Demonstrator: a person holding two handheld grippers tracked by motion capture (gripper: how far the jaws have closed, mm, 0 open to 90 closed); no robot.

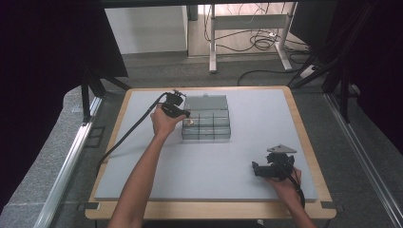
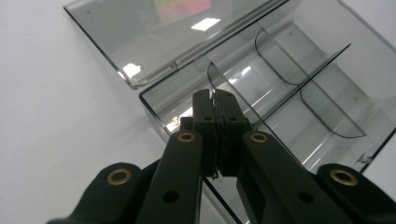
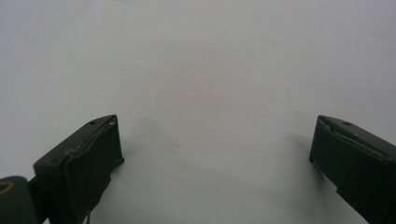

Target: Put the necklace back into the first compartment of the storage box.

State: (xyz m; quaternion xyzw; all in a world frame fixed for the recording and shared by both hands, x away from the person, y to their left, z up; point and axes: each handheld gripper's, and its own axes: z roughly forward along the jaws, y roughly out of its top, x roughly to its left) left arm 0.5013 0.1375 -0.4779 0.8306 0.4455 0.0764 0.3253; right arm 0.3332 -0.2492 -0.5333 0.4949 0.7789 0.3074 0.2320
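Organizer box (image 1: 206,124) (lid open) blocks mid-table.

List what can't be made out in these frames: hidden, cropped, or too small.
- Left gripper, left gripper view: jaws pressed together; whether anything is pinched between them cannot be told.
- Organizer box, high view: the small object in its near-left compartment is too small to identify.
- Organizer box, left gripper view: near corner hidden behind the gripper's arms.
- Right gripper, right gripper view: jaw bases cropped at the bottom edge.

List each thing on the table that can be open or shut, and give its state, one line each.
Clear compartment box: lid open, folded back flat on the mat.
Left gripper: jaws shut, at the box's corner compartment.
Right gripper: jaws open wide, nothing between them, over the bare mat.
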